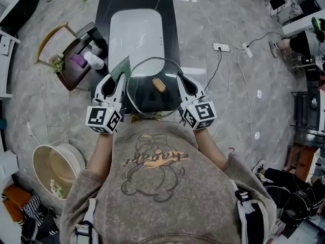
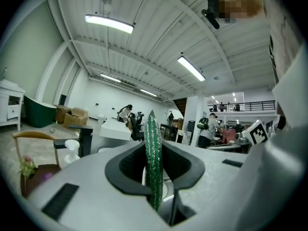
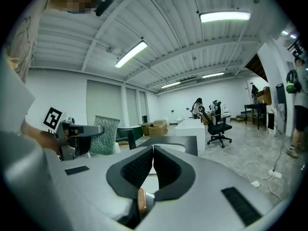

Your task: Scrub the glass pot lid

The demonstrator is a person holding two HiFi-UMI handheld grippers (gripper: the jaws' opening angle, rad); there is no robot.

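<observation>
The round glass pot lid (image 1: 144, 96) with its brown knob (image 1: 159, 84) is held up in front of the person, over the black counter. My right gripper (image 1: 180, 78) is shut on the lid's right rim. In the right gripper view the lid runs edge-on between the closed jaws, with the knob (image 3: 141, 199) low down. My left gripper (image 1: 120, 78) is shut on a green sparkly scrub pad (image 1: 121, 67), which sits at the lid's left edge. The pad (image 2: 153, 162) stands upright between the left jaws. From the right gripper view the pad (image 3: 105, 134) shows at the left.
A black counter (image 1: 104, 14) with a white oblong sink (image 1: 136, 34) lies ahead. At the left stand a wooden chair (image 1: 51, 39) and a white bottle (image 1: 94, 60). A beige tub (image 1: 56, 168) sits on the floor lower left. Power strips and cords (image 1: 228, 48) lie at the right.
</observation>
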